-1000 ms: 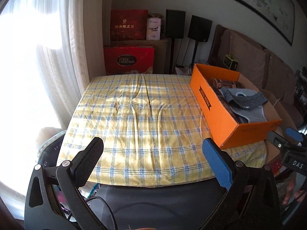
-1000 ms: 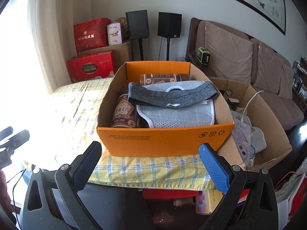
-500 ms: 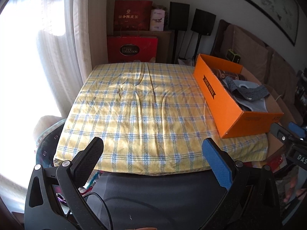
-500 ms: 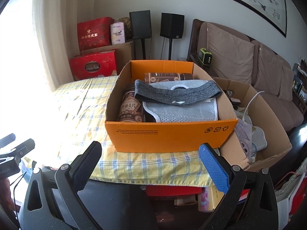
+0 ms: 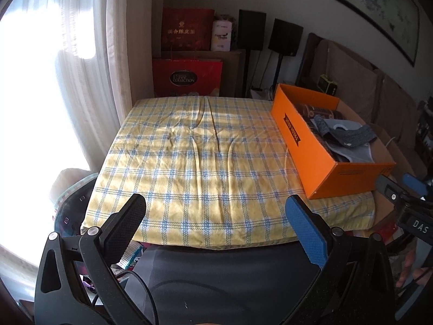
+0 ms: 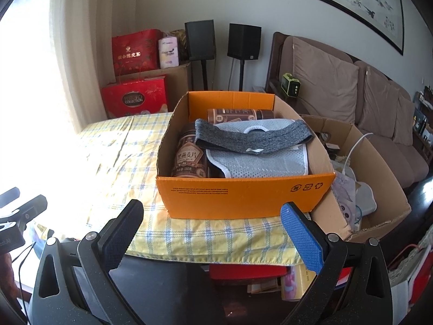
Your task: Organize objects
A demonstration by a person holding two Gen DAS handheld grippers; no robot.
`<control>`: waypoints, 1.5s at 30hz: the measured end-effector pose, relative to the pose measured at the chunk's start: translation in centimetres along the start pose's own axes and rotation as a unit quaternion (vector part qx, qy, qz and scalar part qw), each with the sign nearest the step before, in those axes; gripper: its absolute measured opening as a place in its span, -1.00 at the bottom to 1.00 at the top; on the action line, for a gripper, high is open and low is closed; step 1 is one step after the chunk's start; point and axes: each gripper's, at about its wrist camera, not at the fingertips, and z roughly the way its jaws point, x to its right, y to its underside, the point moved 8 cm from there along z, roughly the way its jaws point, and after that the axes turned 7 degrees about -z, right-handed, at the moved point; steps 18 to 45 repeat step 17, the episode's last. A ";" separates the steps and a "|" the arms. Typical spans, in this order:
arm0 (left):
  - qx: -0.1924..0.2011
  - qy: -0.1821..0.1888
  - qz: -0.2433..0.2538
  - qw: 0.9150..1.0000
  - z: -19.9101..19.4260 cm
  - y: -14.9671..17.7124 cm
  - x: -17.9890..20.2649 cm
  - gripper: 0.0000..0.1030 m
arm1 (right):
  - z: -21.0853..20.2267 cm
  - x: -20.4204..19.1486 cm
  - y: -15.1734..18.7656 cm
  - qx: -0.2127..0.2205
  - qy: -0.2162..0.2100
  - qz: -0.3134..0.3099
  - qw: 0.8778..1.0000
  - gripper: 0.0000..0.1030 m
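Orange box (image 6: 245,193) of cans and grey cloth at counter's right edge on yellow checked cloth (image 5: 211,162), left claw (image 5: 216,223) and right claw (image 6: 211,227) both spread wide, empty, sofa (image 6: 351,97) far right.

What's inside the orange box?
The orange box holds two brown canisters, with a dark grey band draped over a light grey mesh cloth. Whatever lies beneath the cloth is hidden.

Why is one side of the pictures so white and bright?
Left wrist view: sun through the curtain washes out the left side and streaks the checked cloth. Right wrist view: the same glare bleaches the cloth's left edge, while the orange box stays clear.
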 end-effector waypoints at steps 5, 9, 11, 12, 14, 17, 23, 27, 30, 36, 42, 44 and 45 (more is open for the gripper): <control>0.006 -0.011 0.000 1.000 -0.1 -0.2 -0.4 1.00 | -0.3 -0.1 -0.2 0.005 -0.001 0.002 1.000 0.99; 0.005 -0.014 0.000 1.000 0.0 -0.2 -0.5 1.00 | -0.4 -0.2 -0.4 0.007 -0.003 0.001 1.000 0.99; 0.003 -0.014 0.000 1.000 0.1 -0.1 -0.5 1.00 | -0.4 -0.3 -0.3 0.007 -0.004 0.001 1.000 0.99; 0.003 -0.014 0.000 1.000 0.1 0.0 -0.5 1.00 | -0.3 -0.3 -0.3 0.006 -0.005 0.002 1.000 0.99; 0.005 -0.020 0.001 1.000 0.0 0.0 -0.5 1.00 | -0.3 -0.4 -0.3 0.005 -0.006 0.001 1.000 0.99; 0.006 -0.019 0.001 1.000 -0.1 0.0 -0.4 1.00 | -0.3 -0.4 -0.3 0.005 -0.006 0.001 1.000 0.99; 0.006 -0.019 0.001 1.000 -0.1 0.0 -0.4 1.00 | -0.3 -0.4 -0.3 0.005 -0.006 0.001 1.000 0.99; 0.006 -0.019 0.001 1.000 -0.1 0.0 -0.4 1.00 | -0.3 -0.4 -0.3 0.005 -0.006 0.001 1.000 0.99; 0.006 -0.019 0.001 1.000 -0.1 0.0 -0.4 1.00 | -0.3 -0.4 -0.3 0.005 -0.006 0.001 1.000 0.99; 0.006 -0.019 0.001 1.000 -0.1 0.0 -0.4 1.00 | -0.3 -0.4 -0.3 0.005 -0.006 0.001 1.000 0.99; 0.006 -0.019 0.001 1.000 -0.1 0.0 -0.4 1.00 | -0.3 -0.4 -0.3 0.005 -0.006 0.001 1.000 0.99; 0.006 -0.019 0.001 1.000 -0.1 0.0 -0.4 1.00 | -0.3 -0.4 -0.3 0.005 -0.006 0.001 1.000 0.99; 0.006 -0.019 0.001 1.000 -0.1 0.0 -0.4 1.00 | -0.3 -0.4 -0.3 0.005 -0.006 0.001 1.000 0.99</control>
